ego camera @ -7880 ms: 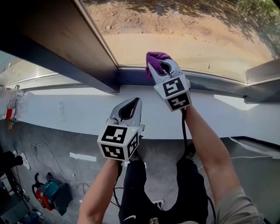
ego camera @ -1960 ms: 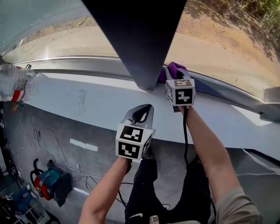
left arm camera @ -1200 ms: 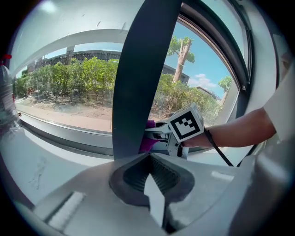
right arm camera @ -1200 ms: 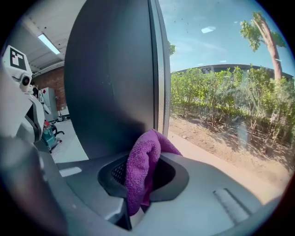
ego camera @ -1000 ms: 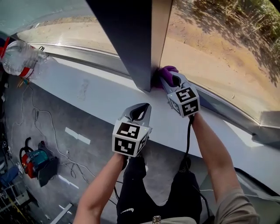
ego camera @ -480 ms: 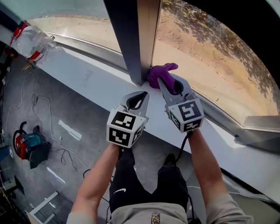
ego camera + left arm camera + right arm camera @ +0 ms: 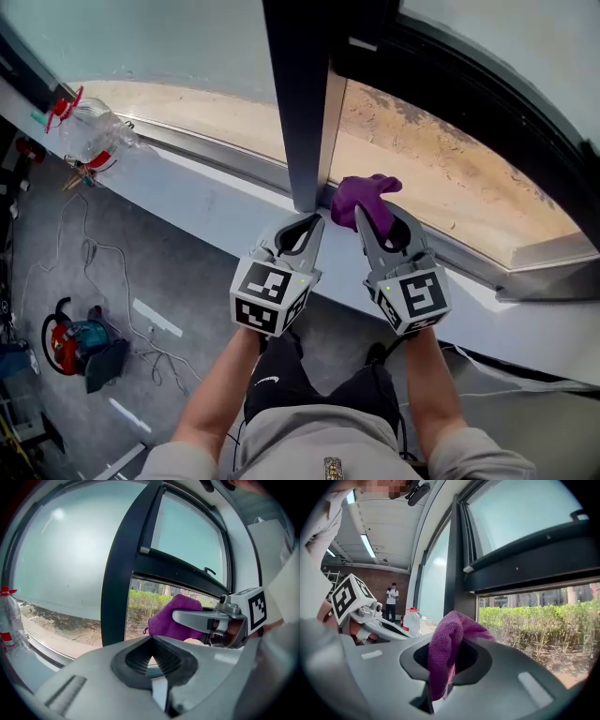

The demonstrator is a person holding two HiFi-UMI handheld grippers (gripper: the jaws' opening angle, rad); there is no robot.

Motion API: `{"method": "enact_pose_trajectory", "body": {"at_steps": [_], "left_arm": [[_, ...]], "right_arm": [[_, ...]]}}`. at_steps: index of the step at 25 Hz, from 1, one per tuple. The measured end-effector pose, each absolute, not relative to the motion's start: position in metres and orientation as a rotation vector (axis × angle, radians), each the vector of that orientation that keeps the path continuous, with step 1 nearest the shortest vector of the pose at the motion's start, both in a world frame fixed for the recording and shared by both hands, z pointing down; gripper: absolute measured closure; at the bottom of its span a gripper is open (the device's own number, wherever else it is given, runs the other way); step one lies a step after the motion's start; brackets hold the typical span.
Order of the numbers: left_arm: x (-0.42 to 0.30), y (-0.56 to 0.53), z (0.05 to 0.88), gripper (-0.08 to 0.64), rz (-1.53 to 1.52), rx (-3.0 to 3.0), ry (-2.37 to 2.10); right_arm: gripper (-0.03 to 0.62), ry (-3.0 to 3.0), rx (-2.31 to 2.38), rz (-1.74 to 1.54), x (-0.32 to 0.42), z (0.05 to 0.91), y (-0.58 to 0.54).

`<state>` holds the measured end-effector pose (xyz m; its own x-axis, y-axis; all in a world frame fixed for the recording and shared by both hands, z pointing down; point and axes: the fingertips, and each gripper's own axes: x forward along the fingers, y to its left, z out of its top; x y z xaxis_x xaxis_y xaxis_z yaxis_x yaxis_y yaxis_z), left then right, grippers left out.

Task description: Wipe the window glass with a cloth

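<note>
Right gripper (image 7: 378,221), clamped on the purple cloth (image 7: 362,193) beside the dark mullion (image 7: 300,103), should press it flat against the window glass (image 7: 441,178); left gripper (image 7: 315,218) sits closed, empty.

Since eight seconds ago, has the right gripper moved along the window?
Yes. The right gripper, shut on the purple cloth, has moved left and now sits beside the dark window post.

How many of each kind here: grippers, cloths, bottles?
Grippers: 2 (left gripper, right gripper)
Purple cloth: 1
Plastic bottle: 1
Total: 4
</note>
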<state>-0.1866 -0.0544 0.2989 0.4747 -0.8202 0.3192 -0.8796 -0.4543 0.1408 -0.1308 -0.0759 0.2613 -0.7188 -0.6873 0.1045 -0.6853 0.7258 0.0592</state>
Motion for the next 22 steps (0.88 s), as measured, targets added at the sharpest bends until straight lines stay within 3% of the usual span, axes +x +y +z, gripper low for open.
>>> {"method": "enact_pose_trajectory", "body": {"at_steps": [12,22], "left_arm": [[-0.21,-0.031,0.18,0.56,0.215,2.546,-1.403],[-0.164,0.032,0.104,0.56,0.154,2.519,-1.513]], "right_arm": [[0.52,-2.858,1.293,-0.008,-0.156,0.141,-0.038],[0.52,-2.966,1.223,0.036,-0.111,0.067,0.019]]}}
